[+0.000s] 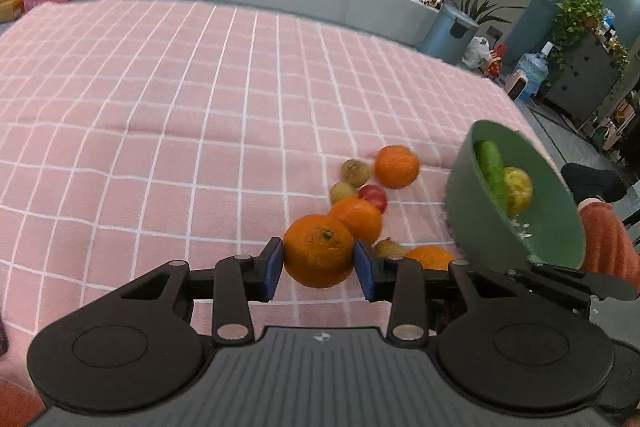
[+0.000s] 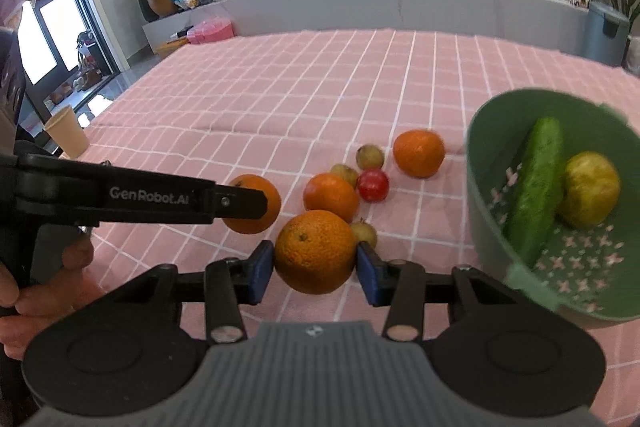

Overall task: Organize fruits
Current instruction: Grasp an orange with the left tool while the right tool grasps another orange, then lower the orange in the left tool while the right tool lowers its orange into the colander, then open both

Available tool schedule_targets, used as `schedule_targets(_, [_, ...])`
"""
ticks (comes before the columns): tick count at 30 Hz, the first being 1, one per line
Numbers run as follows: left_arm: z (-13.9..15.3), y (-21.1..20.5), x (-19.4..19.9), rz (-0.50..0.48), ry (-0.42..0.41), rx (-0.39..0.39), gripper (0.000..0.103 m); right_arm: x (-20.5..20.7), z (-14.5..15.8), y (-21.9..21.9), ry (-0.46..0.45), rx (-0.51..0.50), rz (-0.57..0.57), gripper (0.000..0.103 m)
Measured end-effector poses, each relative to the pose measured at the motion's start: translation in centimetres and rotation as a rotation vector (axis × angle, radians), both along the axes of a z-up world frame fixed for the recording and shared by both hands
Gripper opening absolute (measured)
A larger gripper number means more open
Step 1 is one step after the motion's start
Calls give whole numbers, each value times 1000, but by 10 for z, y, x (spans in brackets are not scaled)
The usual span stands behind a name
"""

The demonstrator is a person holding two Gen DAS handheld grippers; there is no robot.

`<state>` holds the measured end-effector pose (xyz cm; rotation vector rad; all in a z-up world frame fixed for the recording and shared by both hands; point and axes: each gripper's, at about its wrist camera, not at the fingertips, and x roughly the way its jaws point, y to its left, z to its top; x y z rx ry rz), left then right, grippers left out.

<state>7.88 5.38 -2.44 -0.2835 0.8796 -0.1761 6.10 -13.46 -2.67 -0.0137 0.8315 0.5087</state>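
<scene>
Oranges fill both my grips. My left gripper [image 1: 319, 267] has its blue pads [image 1: 273, 269] pressed on the flanks of an orange [image 1: 319, 255], stem scar facing up, and the fruit hangs clear of the pink checked cloth [image 1: 160, 107]. My right gripper [image 2: 316, 269] is clamped the same way on a second orange [image 2: 315, 251], fingers only partly apart, one pad [image 2: 260, 271] tight on each side of the rind.

From the right wrist, the left gripper shows at nine o'clock, its black finger across the orange it carries.

On the cloth at twelve o'clock of my right grip lie another orange [image 2: 331, 197], a small red fruit [image 2: 373, 185], three small brownish fruits, one of them [image 2: 370, 157] farthest back, and at one o'clock one more orange [image 2: 419, 153].

At three o'clock stands the green bowl [image 2: 480, 163], tilted toward me, holding a cucumber [image 2: 536, 187] and a yellow-green fruit [image 2: 590, 191] touching each other. A paper cup [image 2: 68, 135] stands at the cloth's edge at ten o'clock.
</scene>
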Motion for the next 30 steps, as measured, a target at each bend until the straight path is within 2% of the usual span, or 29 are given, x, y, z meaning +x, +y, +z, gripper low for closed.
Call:
schedule_targets(7, [35,-18,-10,-34,-62,-19,43,-7,31,-24,-64,9,-11,42])
schedule_targets(13, [56,-42,-8,-71,-89,-34,43,-4,51,-49,-93,-23,-28,42])
schedule_targets(23, [71,-100,17,-201,-105,-57,43,7,67,-102,-109,-87,-67,42])
schedule_targets(30, [64,-144,44,-310,-42,-68,43,26,69,-133,-79,-163,-73,42])
